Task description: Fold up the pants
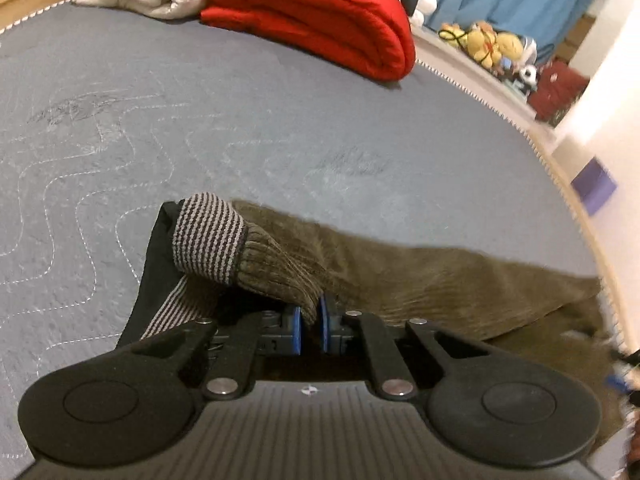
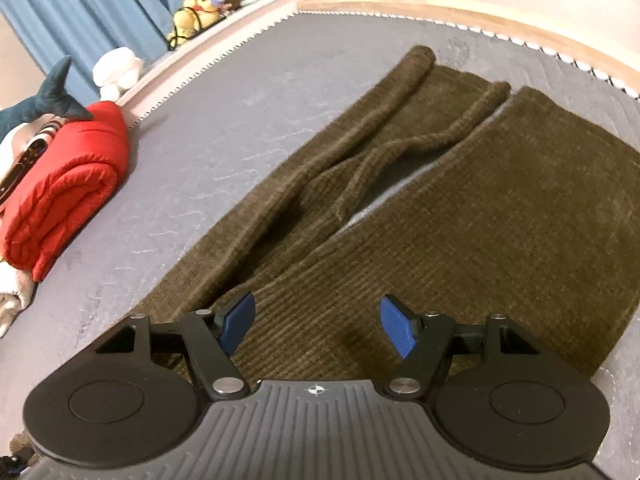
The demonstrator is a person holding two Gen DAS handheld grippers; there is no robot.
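We see the pants (image 2: pixel 460 220) as olive-brown ribbed corduroy, soft and matt, with a striped grey-and-black knit lining (image 1: pixel 210 236) turned out at the centre of the left wrist view. The mattress (image 1: pixel 240 128) beneath is grey quilted cloth, matt, with wavy pale stitching, and the red blanket (image 1: pixel 320 16) at the upper middle looks like smooth, faintly shiny quilted fabric. Both the left gripper (image 1: pixel 310 322) and the right gripper (image 2: pixel 318 326) show matt black plastic bodies with bright metal pivot pins, and ribbed blue pads (image 2: pixel 396 330) that look like rubber or plastic.
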